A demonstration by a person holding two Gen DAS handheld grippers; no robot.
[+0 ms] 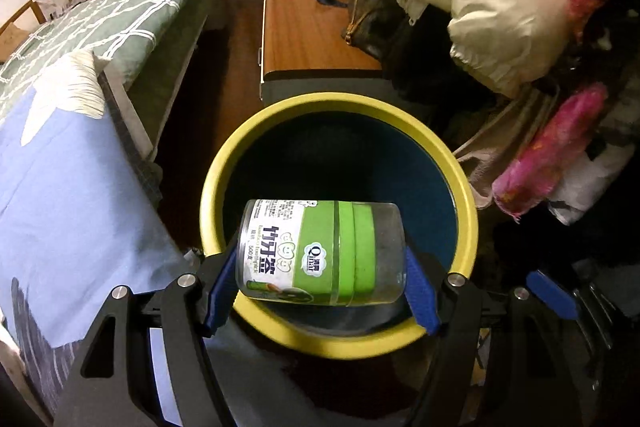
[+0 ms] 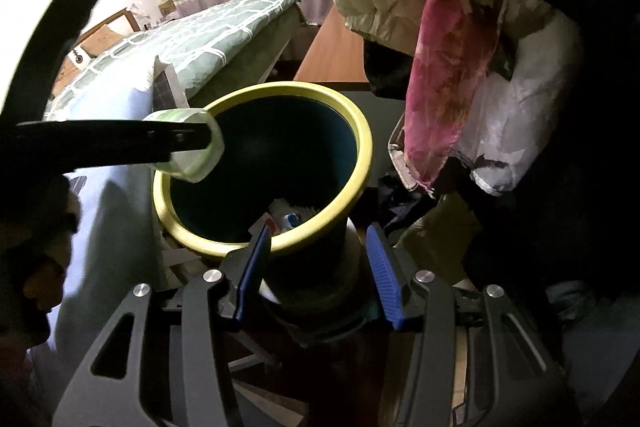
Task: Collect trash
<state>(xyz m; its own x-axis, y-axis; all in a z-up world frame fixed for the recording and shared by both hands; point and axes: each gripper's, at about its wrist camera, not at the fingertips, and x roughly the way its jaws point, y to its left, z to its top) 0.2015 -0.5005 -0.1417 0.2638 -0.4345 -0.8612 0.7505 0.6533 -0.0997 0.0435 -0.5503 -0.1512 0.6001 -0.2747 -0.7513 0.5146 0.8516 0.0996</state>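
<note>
My left gripper (image 1: 320, 287) is shut on a clear plastic toothpick jar (image 1: 320, 253) with a green and white label. It holds the jar sideways over the mouth of a dark bin with a yellow rim (image 1: 468, 203). In the right wrist view the same jar (image 2: 188, 147) hangs at the bin's left rim (image 2: 362, 155), with the left gripper's black arm across it. My right gripper (image 2: 318, 259) is open and empty, its blue pads on either side of the bin's outer wall. Some trash (image 2: 288, 217) lies at the bottom of the bin.
A bed with a green checked cover (image 1: 100, 23) and a light blue sheet (image 1: 68, 187) stands on the left. A wooden desk (image 1: 304, 23) is behind the bin. Hanging coats and clothes (image 1: 500, 7) crowd the right side.
</note>
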